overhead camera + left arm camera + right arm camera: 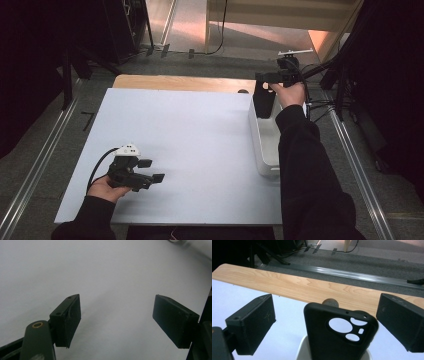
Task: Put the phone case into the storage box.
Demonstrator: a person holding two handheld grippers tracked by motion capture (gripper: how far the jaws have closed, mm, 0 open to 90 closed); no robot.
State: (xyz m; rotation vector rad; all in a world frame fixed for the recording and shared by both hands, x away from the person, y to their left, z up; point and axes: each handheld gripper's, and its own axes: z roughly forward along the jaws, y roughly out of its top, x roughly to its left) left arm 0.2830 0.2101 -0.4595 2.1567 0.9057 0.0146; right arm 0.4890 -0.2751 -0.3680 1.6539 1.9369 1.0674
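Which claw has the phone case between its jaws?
The right claw, at the white bin; the phone case stands between its open jaws. The left claw faces bare table.

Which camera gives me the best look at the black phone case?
The right gripper view: the phone case stands up close between the jaws, with its camera cutouts plain, rising out of the white bin. The high view shows it small and dark at the bin's far end.

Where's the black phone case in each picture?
High view: the phone case stands at the right, in the far end of the white bin.
Right gripper view: the phone case is at bottom middle, between the jaws with gaps on both sides.
Left gripper view: the white sheet lies beyond the jaws.
Shared landmark: the white sheet.
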